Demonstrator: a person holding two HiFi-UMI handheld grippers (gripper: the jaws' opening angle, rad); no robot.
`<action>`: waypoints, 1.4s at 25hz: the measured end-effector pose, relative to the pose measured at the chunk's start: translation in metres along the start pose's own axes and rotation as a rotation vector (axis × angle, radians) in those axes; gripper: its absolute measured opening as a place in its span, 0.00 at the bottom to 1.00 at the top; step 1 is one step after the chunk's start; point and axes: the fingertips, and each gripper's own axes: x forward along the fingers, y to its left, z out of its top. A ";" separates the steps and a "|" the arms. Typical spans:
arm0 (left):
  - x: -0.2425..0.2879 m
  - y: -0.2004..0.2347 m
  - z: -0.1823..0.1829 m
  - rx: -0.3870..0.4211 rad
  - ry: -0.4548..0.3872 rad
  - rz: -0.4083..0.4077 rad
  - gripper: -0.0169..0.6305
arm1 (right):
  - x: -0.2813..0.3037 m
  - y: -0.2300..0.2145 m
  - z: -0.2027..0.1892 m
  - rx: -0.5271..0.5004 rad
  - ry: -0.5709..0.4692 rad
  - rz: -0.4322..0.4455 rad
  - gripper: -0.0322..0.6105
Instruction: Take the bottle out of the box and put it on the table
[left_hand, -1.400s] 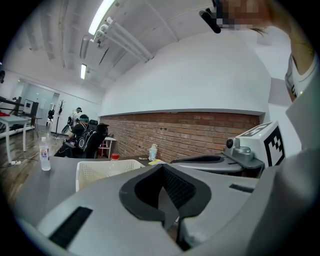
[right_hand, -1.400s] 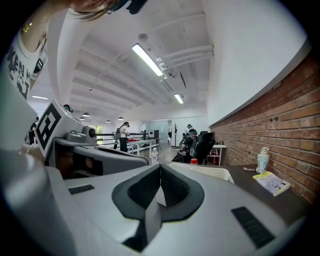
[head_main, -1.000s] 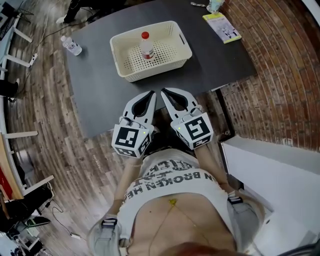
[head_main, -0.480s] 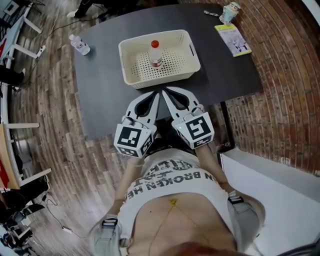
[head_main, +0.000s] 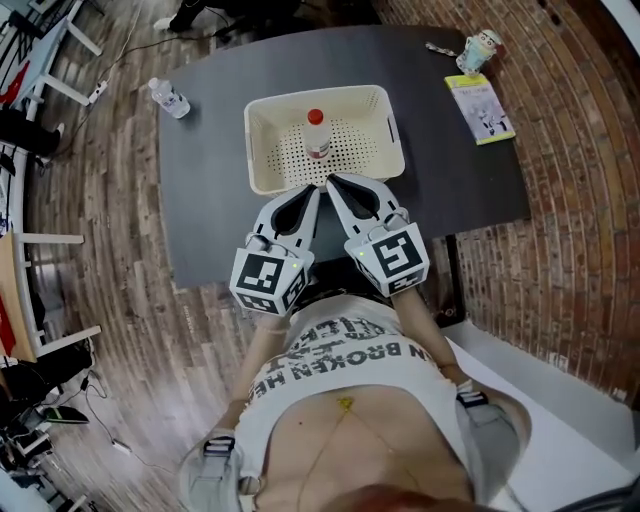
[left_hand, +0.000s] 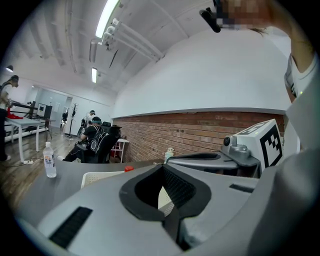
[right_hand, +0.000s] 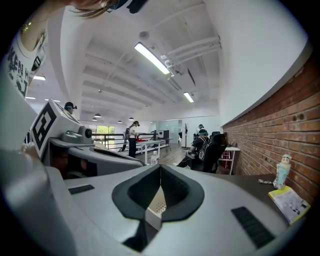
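Head view: the bottle (head_main: 318, 135) stands upright in the cream box (head_main: 280, 183), its long axis vertical and its red cap up, near the middle of the perforated floor. The box sits on the dark table (head_main: 200, 230). I hold the left gripper (head_main: 316, 190) and the right gripper (head_main: 331, 181) side by side at the box's near wall, both pointing toward the bottle. Left gripper view: the jaws are clenched tip to tip with nothing between them, and only the bottle's cap (left_hand: 128, 169) shows above the box rim (left_hand: 100, 176). Right gripper view: the jaws likewise meet at the tips, empty, and a patch of the box's perforated wall (right_hand: 157, 202) shows through the hollow behind them.
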 end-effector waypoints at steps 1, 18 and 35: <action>0.004 0.000 0.001 0.000 0.000 0.004 0.04 | 0.001 -0.003 0.000 0.001 0.002 0.005 0.06; 0.068 0.001 0.008 0.005 0.018 0.072 0.04 | 0.009 -0.067 -0.008 0.028 0.023 0.064 0.06; 0.098 0.017 0.010 0.009 0.033 0.116 0.04 | 0.025 -0.100 -0.015 0.032 0.036 0.083 0.06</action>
